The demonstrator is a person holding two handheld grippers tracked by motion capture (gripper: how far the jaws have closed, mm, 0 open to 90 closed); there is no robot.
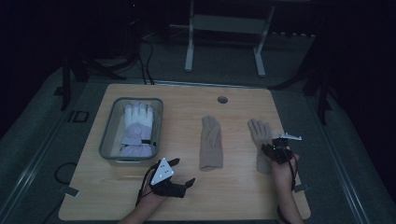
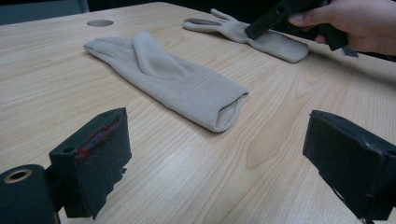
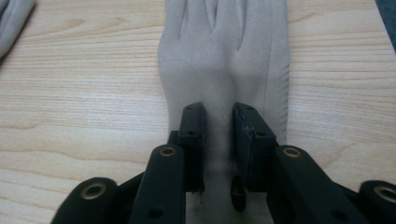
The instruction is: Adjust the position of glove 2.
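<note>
The surface (image 2: pixel 289 121) is seen to be pale wood with a fine grain and a smooth, matt finish. Two beige gloves (image 2: pixel 177 84) (image 3: pixel 224 60) are made of soft, matt cloth. A white padded glove (image 1: pixel 137 128) is held in a translucent plastic bin (image 1: pixel 108 133). Each claw (image 3: pixel 218 140) is formed of matt black plastic.

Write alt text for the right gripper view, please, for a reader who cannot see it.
The right gripper, jaws nearly closed, pinches the cuff of a beige glove lying flat on the wooden table, fingers pointing away. Another glove's edge shows top left.
</note>
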